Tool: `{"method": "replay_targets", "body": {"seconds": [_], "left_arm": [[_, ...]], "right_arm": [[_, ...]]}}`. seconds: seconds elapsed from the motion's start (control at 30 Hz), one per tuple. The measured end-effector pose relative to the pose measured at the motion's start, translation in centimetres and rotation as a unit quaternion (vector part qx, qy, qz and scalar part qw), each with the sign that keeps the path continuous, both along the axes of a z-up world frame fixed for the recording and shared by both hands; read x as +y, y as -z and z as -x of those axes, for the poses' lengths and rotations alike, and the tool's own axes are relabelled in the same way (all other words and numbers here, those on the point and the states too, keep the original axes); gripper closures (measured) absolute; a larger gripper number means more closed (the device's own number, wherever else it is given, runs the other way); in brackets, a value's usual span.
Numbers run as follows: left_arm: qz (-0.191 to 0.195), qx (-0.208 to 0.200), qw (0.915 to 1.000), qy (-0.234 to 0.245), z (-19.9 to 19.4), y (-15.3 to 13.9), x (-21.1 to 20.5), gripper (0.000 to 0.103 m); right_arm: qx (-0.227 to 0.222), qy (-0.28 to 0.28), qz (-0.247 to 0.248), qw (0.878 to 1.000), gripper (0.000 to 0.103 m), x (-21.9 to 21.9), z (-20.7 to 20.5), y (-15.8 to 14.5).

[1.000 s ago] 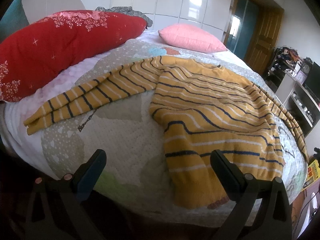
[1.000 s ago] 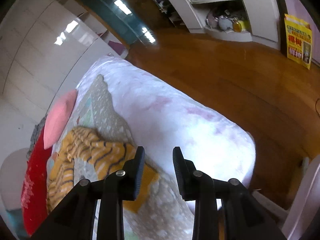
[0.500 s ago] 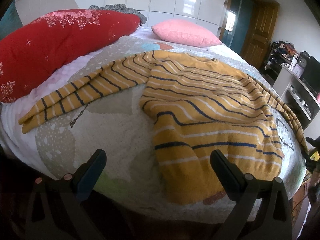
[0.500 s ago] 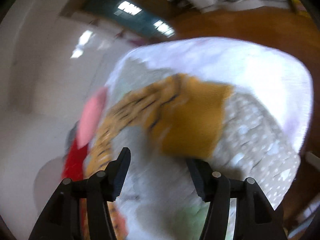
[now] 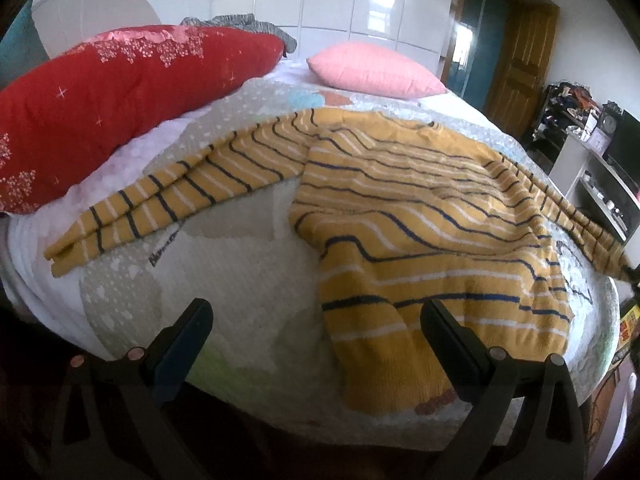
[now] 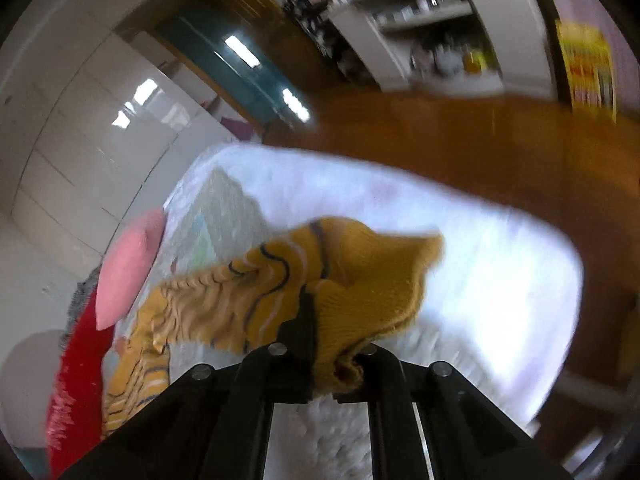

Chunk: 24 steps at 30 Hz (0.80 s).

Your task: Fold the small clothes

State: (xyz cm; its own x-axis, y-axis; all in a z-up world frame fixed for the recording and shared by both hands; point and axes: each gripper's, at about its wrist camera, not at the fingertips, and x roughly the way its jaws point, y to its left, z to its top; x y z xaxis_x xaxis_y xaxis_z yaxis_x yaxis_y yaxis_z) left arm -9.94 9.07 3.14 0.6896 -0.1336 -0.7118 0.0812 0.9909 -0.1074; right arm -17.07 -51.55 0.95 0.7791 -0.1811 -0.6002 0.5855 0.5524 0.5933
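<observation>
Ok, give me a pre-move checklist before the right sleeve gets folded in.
1. Right gripper shut on the sleeve cuff: ok, knit is bunched between the closed jaws.
2. Left gripper free: ok, jaws wide open, holding nothing, hovering over the bed near the hem.
3. Sweater body flat: not ok, ripples run across the middle.
4. Left sleeve laid out: ok, stretched toward the red pillow, not yet folded.
5. Landing area on the body clear: ok, nothing lies on it.
6. Depth of the right grip: cannot tell, the right view is blurred.
</observation>
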Motion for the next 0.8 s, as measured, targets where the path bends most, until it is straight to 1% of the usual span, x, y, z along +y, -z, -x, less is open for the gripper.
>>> {"method": "replay_targets", "body": {"seconds": [0.1, 0.17, 0.23, 0.37, 0.5, 0.6, 0.63, 0.67, 0.77, 0.8], "left_arm": [[0.005, 0.001, 1.0000, -0.005, 0.1, -0.1, 0.4, 0.000], [0.012, 0.000, 0.9999, -0.007, 0.2, -0.3, 0.7, 0.000], [0.017, -0.010, 0.9998, -0.005, 0.4, -0.7, 0.9, 0.000], [0.024, -0.031, 0.9992, 0.011, 0.3, -1.1, 0.5, 0.000], [0.061, -0.043, 0.9967, 0.032, -0.4, -0.6, 0.0, 0.000], [0.079, -0.062, 0.9937, 0.049, -1.4, -0.3, -1.1, 0.000], [0.083, -0.068, 0.9928, 0.053, -1.7, -0.3, -1.4, 0.000], [0.090, -0.075, 0.9915, 0.057, -2.0, -0.3, -1.7, 0.000], [0.119, -0.100, 0.9852, 0.073, -2.4, -0.1, -2.0, 0.000], [0.125, -0.106, 0.9836, 0.076, -2.4, 0.0, -1.9, 0.000]], "right_arm": [[-0.009, 0.013, 0.034, 0.999, 0.097, -1.9, 1.0, -3.2], [-0.011, 0.012, 0.053, 0.998, 0.097, -2.7, 0.7, -5.2], [-0.017, -0.005, 0.064, 0.998, 0.097, -2.9, -0.2, -7.0], [-0.028, -0.074, 0.076, 0.994, 0.097, -0.8, -3.3, -10.1], [-0.025, -0.135, 0.101, 0.985, 0.097, 3.5, -8.0, -12.4], [-0.017, -0.182, 0.123, 0.975, 0.097, 7.8, -12.1, -13.7], [-0.013, -0.201, 0.133, 0.970, 0.097, 9.7, -13.9, -14.2], [-0.010, -0.215, 0.140, 0.967, 0.097, 11.4, -14.7, -14.3], [-0.001, -0.270, 0.160, 0.950, 0.097, 17.2, -19.1, -14.8], [0.003, -0.292, 0.166, 0.942, 0.097, 19.6, -20.8, -14.8]]}}
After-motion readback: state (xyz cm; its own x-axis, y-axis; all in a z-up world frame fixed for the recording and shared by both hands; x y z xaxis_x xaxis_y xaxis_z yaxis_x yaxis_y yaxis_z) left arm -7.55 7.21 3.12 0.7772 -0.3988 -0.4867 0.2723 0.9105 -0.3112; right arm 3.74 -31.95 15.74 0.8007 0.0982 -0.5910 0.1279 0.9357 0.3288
